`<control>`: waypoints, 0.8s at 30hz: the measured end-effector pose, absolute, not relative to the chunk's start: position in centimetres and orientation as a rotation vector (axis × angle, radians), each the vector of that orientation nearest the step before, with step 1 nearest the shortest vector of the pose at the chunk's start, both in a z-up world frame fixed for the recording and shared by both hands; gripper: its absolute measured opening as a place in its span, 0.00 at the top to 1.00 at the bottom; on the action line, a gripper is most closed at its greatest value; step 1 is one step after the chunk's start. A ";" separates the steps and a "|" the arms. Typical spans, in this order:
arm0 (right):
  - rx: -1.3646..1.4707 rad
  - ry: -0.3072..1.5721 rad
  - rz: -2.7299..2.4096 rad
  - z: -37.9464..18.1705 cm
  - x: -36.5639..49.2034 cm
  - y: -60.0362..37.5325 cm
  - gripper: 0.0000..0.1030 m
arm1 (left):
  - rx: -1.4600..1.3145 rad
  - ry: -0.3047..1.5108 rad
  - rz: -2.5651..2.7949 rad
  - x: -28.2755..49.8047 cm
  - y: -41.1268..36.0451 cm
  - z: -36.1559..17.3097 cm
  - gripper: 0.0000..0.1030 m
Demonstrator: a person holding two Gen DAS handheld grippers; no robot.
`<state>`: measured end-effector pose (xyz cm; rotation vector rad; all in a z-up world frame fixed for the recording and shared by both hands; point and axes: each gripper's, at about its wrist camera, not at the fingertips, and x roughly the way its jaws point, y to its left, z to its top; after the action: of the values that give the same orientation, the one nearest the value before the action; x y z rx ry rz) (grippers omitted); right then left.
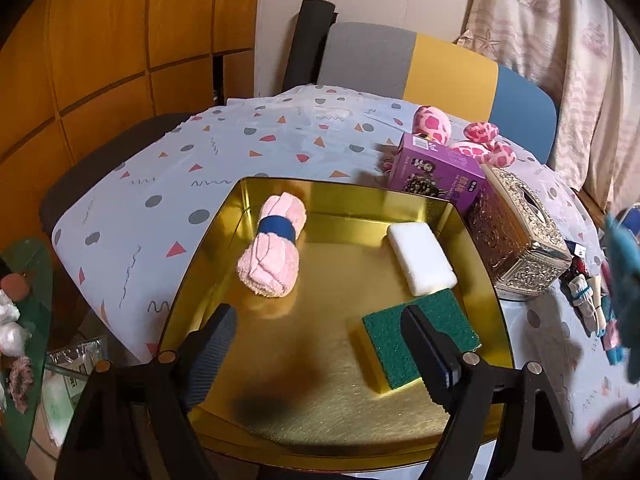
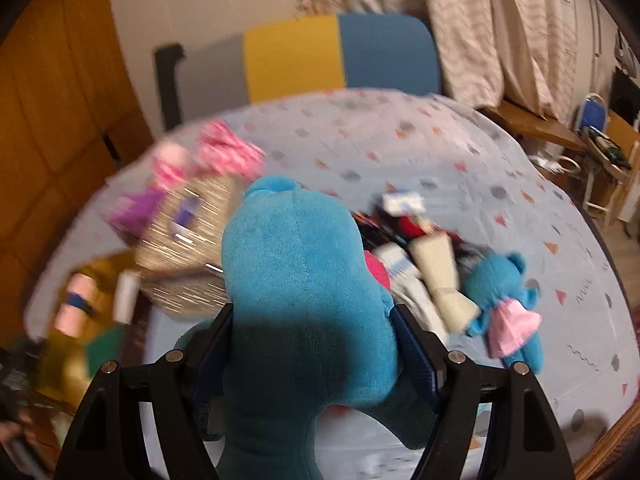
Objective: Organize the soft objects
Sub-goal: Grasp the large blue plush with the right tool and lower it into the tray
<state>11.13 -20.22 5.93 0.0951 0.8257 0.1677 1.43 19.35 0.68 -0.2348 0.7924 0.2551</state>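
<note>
A gold tray (image 1: 280,408) holds a rolled pink towel (image 1: 274,250) with a blue band, a white sponge (image 1: 420,258) and a green and yellow scouring sponge (image 1: 386,344). My left gripper (image 1: 320,348) is open and empty above the tray's near half. My right gripper (image 2: 312,344) is shut on a blue plush toy (image 2: 296,264), held above the table; the toy shows blurred at the right edge of the left wrist view (image 1: 624,272). A smaller blue plush in a pink skirt (image 2: 504,304) lies on the table among rolled socks (image 2: 440,276).
An ornate metal tissue box (image 1: 516,232) and a purple box (image 1: 436,172) stand right of the tray. Pink spotted plush pieces (image 1: 480,144) lie behind them. A grey, yellow and blue chair (image 1: 440,68) stands at the far side of the patterned tablecloth (image 1: 220,148).
</note>
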 end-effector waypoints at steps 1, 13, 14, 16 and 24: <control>0.107 0.813 0.200 6.8 10.8 -19.4 0.25 | -0.242 0.794 0.255 1.4 19.5 0.6 0.18; -0.006 0.878 0.642 8.9 10.7 1.6 0.24 | -0.336 0.754 0.346 -1.2 24.7 0.9 0.18; -0.006 0.903 0.643 8.3 11.1 2.5 0.24 | -0.352 0.755 0.347 -1.4 25.1 0.8 0.18; 0.005 0.985 0.656 6.2 12.8 5.4 0.24 | -0.374 0.757 0.347 -1.6 25.6 0.6 0.18; -0.220 1.118 0.598 -0.6 16.7 13.4 0.20 | -0.396 0.774 0.343 -1.4 26.1 0.5 0.18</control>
<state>16.73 13.43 -0.62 -0.2196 1.1179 0.5983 -1.45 26.14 0.46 -0.3955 0.7735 0.3427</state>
